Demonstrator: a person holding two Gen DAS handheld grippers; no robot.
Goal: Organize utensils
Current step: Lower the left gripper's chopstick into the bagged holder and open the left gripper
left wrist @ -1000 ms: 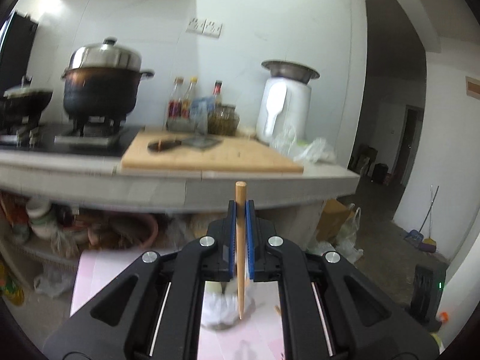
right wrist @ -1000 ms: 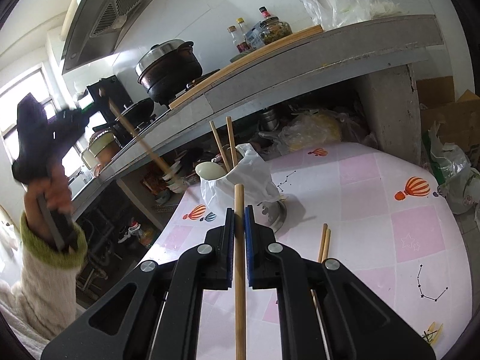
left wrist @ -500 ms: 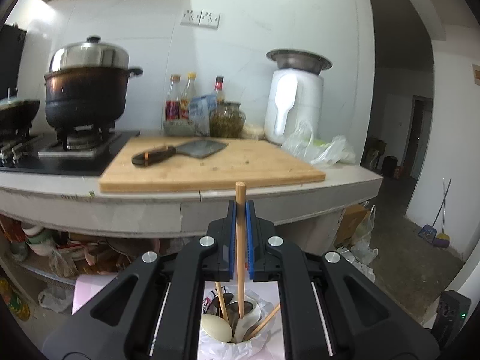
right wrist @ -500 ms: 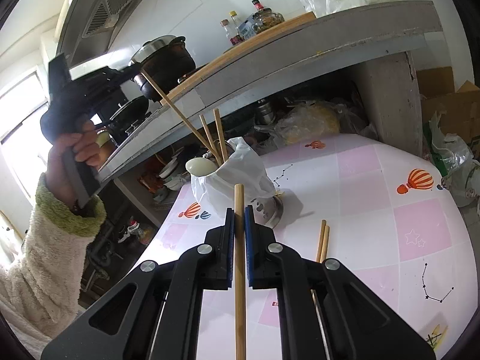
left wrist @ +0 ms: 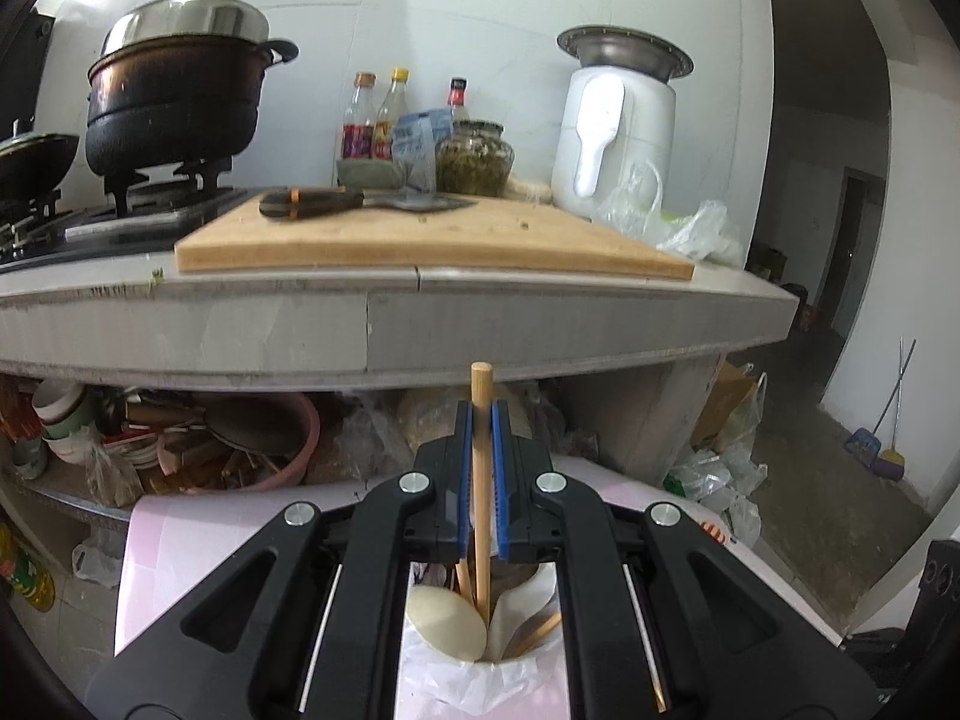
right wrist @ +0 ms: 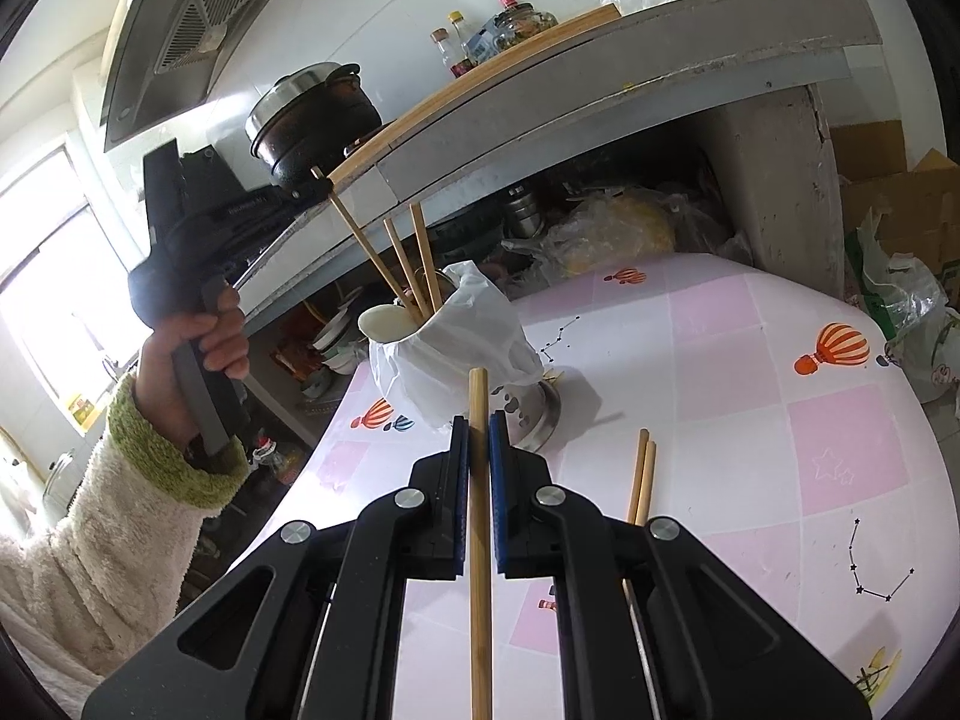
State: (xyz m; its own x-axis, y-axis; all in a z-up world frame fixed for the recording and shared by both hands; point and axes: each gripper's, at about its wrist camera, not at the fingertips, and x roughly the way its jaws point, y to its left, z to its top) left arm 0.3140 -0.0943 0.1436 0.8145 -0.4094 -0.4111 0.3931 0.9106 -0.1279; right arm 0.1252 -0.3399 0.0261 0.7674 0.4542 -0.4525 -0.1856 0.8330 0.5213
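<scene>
While two loose wooden chopsticks [right wrist: 641, 474] lay mid-table, the left gripper [left wrist: 481, 468] clamped a chopstick [left wrist: 480, 480] entering the white bag-lined utensil cup [right wrist: 444, 354]; the right gripper [right wrist: 478, 480] clamped another bamboo chopstick [right wrist: 479, 540].

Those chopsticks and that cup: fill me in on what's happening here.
A person is sorting chopsticks into a bag-lined utensil holder on the pink table. The left gripper is shut on one chopstick whose lower end is already inside the holder, beside a pale spoon. The right gripper is shut on another chopstick, short of the holder. Two loose chopsticks lie on the table.
</scene>
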